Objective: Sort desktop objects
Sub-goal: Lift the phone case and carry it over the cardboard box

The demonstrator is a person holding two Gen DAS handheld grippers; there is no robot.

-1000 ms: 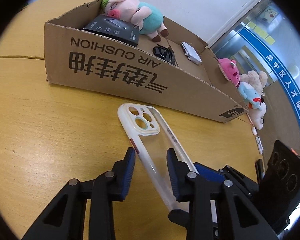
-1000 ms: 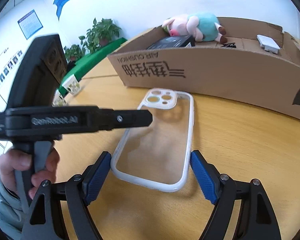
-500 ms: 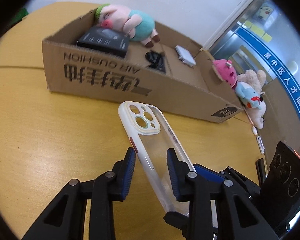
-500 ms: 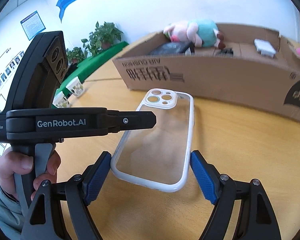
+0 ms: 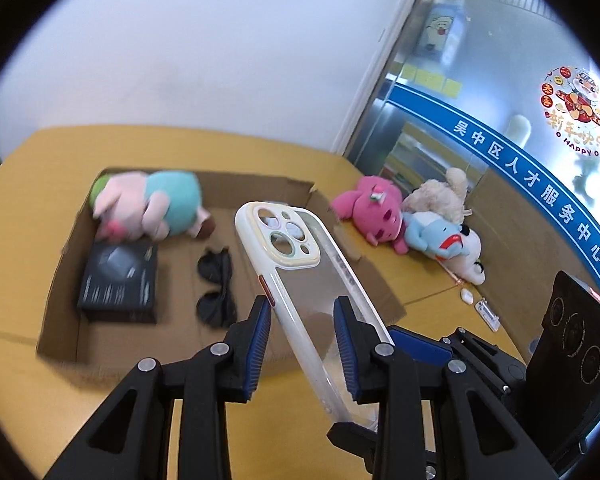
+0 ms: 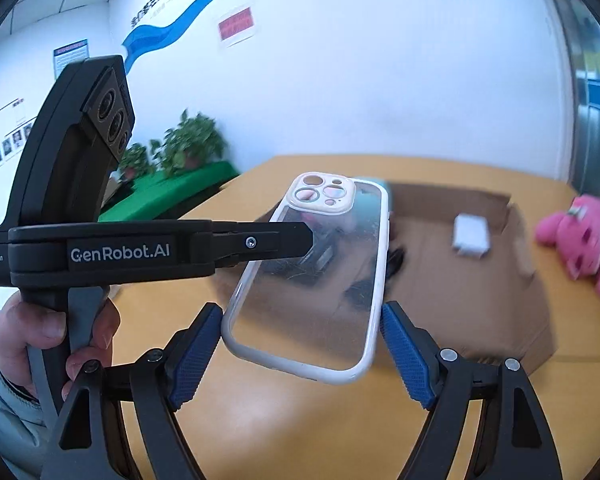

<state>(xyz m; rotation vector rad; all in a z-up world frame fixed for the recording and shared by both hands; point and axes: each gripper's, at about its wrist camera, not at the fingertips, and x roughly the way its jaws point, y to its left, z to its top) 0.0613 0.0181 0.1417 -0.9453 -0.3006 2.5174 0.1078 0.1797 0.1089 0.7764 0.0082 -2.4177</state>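
The right gripper [image 6: 302, 354] had its blue pads [image 6: 404, 356] set against the two long edges of the phone case [image 6: 320, 280], clamping it across its width near the bottom end. The left gripper [image 5: 302, 344] pinched the same case from the side, its pads [image 5: 260, 344] standing on either face of the case's left edge. Whether both of those pads actually pressed the plastic was hard to tell, though the case sat snugly between them.

The case hung in the air, tilted up with its camera end farthest from the grippers, above the near wall of the cardboard box [image 5: 60, 320] on the table [image 5: 20, 392].

What could go wrong, as I judged it: two grips on one thin shell could fight each other — if the hands drifted apart or twisted differently, the case could flex, pop out of one pair of pads and drop short of the box. A release too soon could also land it on the sunglasses [image 5: 216, 284] or the black package [image 5: 118, 280].

The case was clear-backed with a white rim, a cream camera block with several round holes, and a small reddish button on one side — light, smooth and rather slippery-looking.
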